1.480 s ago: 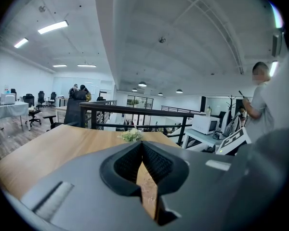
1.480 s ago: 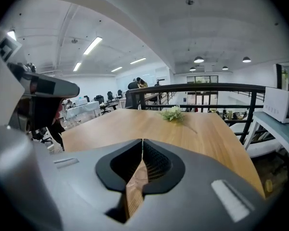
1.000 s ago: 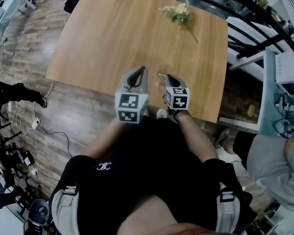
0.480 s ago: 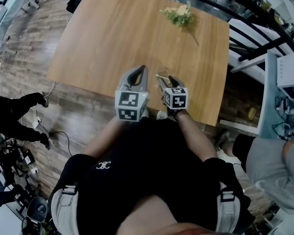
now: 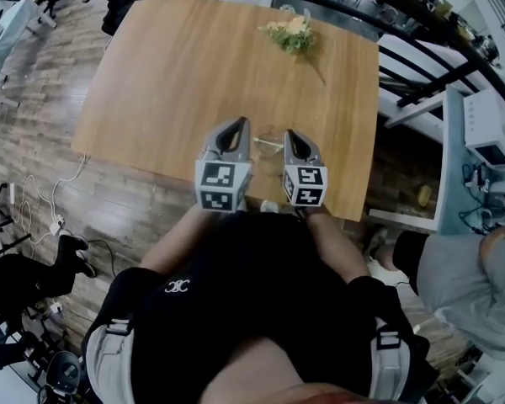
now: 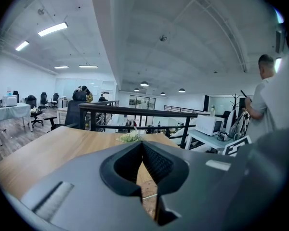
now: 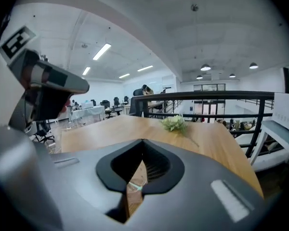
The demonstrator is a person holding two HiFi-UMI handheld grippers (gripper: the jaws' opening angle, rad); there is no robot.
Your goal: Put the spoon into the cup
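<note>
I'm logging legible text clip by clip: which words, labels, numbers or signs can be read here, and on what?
No word or number reads plainly in any view.
White emblem on the person's black shirt: maybe interlocked letters, too small to read.
Marker cube on the left tongs, marker cube on the right tongs: black-and-white squares, no letters.

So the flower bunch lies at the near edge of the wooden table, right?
Not quite. The flower bunch lies at the far edge of the wooden table, not the near one. The head view shows it on the side away from the person.
</note>
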